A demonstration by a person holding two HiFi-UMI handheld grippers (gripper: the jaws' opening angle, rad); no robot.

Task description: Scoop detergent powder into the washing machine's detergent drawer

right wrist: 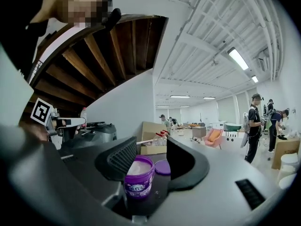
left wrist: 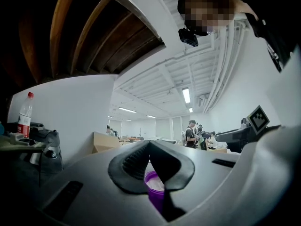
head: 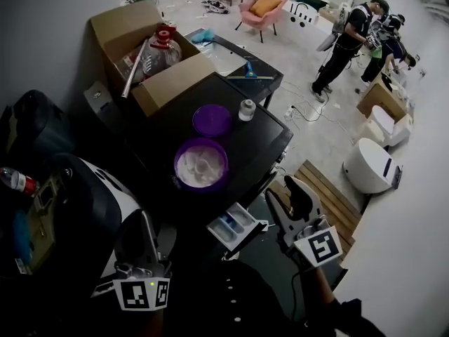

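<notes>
Tub stands upright ahead of both claws, mouth up, axis vertical. The left claw is closed, empty. The right claw is wide, empty, with the open drawer just left of it.

Open tub unobstructed above, lid and cardboard box behind it
</notes>
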